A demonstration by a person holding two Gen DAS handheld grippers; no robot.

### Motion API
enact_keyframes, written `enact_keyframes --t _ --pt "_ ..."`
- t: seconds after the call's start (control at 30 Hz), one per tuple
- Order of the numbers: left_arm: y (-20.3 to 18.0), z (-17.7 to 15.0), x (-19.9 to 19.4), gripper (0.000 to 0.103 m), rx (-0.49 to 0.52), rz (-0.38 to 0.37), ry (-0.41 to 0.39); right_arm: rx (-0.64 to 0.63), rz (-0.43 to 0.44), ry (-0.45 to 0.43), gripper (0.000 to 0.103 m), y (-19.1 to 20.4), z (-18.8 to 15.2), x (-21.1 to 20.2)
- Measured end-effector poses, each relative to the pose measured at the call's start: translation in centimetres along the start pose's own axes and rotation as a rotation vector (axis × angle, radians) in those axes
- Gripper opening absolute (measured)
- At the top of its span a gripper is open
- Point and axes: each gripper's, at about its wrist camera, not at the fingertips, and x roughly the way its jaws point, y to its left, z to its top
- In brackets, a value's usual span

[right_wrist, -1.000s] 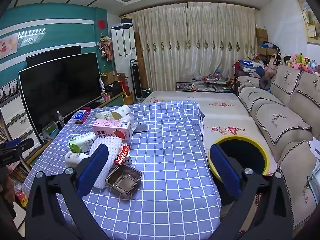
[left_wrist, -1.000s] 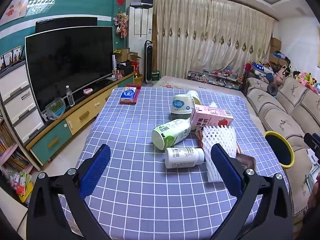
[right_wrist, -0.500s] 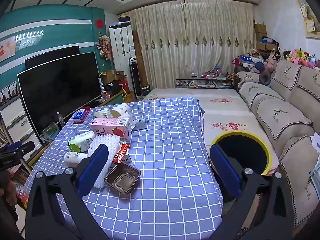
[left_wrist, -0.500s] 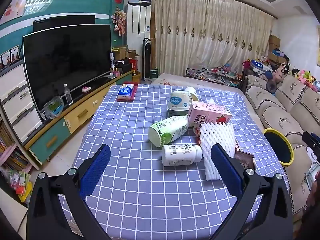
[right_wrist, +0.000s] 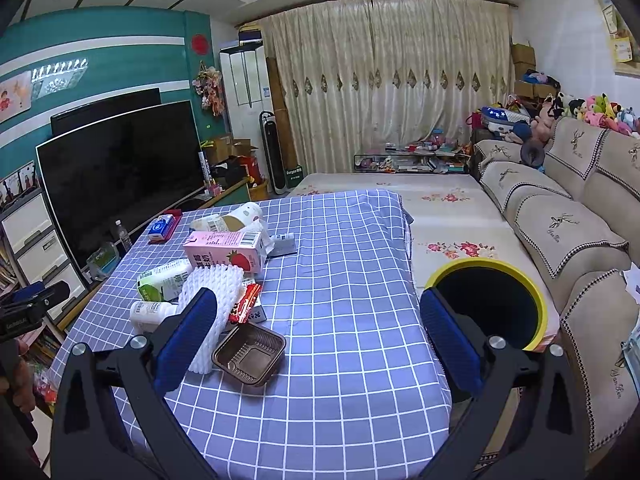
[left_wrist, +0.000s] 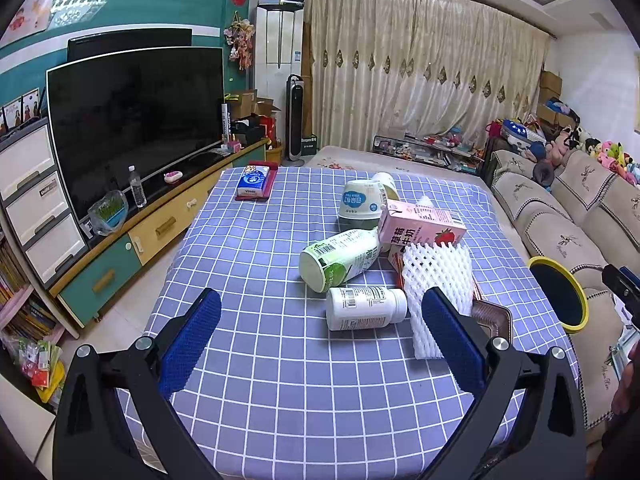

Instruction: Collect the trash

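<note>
Left wrist view shows my left gripper [left_wrist: 320,340] and right gripper [right_wrist: 318,334] wide open, empty, while the trash pile [left_wrist: 384,256] lies uncollected mid-table [left_wrist: 280,400], the yellow-rimmed bin [right_wrist: 486,306] waiting right.

Left tongs [left_wrist: 320,332] spread wide, empty, above white pill bottle [left_wrist: 365,307].

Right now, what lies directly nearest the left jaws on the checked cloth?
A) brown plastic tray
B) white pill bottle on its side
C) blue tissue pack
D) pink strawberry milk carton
B: the white pill bottle lies on its side on the checked cloth just ahead of the open left gripper, nearer than the pink strawberry milk carton behind it or the blue tissue pack at the far edge.
</note>
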Motion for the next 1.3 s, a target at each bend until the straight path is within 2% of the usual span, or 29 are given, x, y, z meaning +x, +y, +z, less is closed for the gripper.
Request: enact_keyframes --t 1.3 --pt "-0.46 -0.18 0.89 0.099 0.004 -0.012 0.024 0.014 -0.004 0.023 0.097 -0.55 -0.58 0.85"
